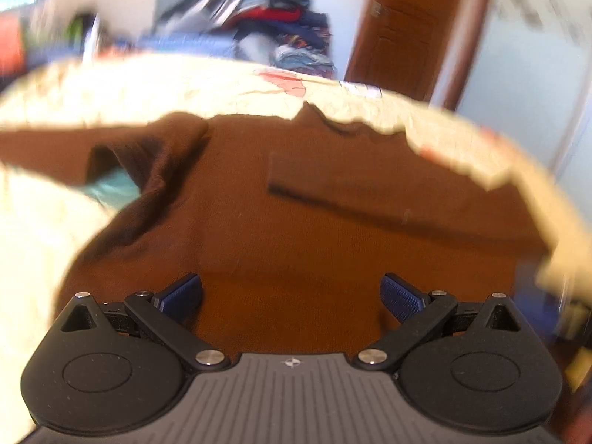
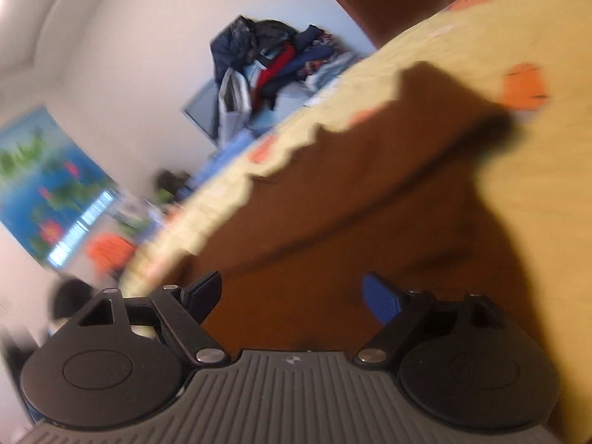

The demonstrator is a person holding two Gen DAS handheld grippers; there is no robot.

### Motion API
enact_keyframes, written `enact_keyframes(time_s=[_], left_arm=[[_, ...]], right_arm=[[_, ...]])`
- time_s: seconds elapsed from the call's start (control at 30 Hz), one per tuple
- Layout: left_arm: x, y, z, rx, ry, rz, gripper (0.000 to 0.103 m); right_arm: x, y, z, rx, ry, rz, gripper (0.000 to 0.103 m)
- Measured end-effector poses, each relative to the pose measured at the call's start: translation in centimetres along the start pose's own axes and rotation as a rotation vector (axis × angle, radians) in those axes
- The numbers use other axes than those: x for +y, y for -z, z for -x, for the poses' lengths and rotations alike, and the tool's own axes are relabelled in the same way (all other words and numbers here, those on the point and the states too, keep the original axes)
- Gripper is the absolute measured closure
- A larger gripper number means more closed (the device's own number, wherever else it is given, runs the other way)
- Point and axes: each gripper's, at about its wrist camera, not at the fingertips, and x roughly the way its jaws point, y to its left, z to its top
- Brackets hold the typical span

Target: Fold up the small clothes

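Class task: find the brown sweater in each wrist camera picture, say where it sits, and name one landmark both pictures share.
Left wrist view: the brown sweater fills the centre, spread on the cream bedspread.
Right wrist view: the sweater runs diagonally from lower centre to upper right.
Shared landmark: the pile of clothes against the far wall.

Pale walls (image 2: 122,37); brown wooden door (image 1: 403,29); blurred clothes heap (image 2: 266,63), seemingly against wall.

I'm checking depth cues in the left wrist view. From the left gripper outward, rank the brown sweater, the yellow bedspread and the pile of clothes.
From the left gripper:
1. Brown sweater, right under the open fingers.
2. Yellow bedspread, beyond the sweater's collar.
3. Pile of clothes, behind the bed against the wall.
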Motion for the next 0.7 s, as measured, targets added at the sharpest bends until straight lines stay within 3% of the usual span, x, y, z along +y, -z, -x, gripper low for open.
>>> enact_keyframes(time_s=[0.1, 0.13, 0.2, 0.3, 0.37, 0.4, 0.43, 0.5, 0.57, 0.7], left_arm=[[2.2, -3.4, -2.2, 0.061, 0.125, 0.29, 0.0], [2.7, -4.2, -3.2, 0.077, 0.151, 0.354, 0.0], [2.8, -5.4, -5.2, 0.098, 0.136, 0.391, 0.0], [1.3, -6.9, -6.8, 0.1, 0.079, 0.336, 0.007], [-0.3, -7.5, -7.7, 0.1, 0.001, 0.24, 0.032], [-1.3, -7.5, -8.1, 0.096, -0.066, 0.174, 0.063], [-2.2, -7.5, -8.4, 0.091, -0.15, 0.097, 0.085], [-3.0, -7.7, -8.7, 0.084, -0.204, 0.007, 0.096], [-3.7, -8.0, -8.0, 0.07, -0.231, -0.052, 0.098], [-4.5, -9.0, -4.0, -0.07, -0.282, -0.187, 0.099]], right_arm=[[0.7, 0.2, -0.5, -0.005, -0.014, 0.007, 0.011], [0.9, 0.4, -0.7, -0.009, -0.015, 0.022, 0.009], [1.7, 0.3, -1.1, -0.007, -0.007, 0.052, 0.004], [1.6, 0.6, -1.0, -0.005, -0.02, 0.066, 0.002], [1.2, 0.6, -1.1, -0.01, -0.037, 0.054, 0.001], [1.2, 0.6, -1.0, -0.012, -0.042, 0.051, 0.001], [1.1, 0.7, -1.0, -0.013, -0.043, 0.051, 0.001], [1.2, 0.8, -1.2, -0.012, -0.041, 0.055, 0.001], [1.2, 0.8, -1.3, -0.011, -0.042, 0.056, 0.001], [1.1, 0.8, -1.4, -0.011, -0.046, 0.054, 0.0]])
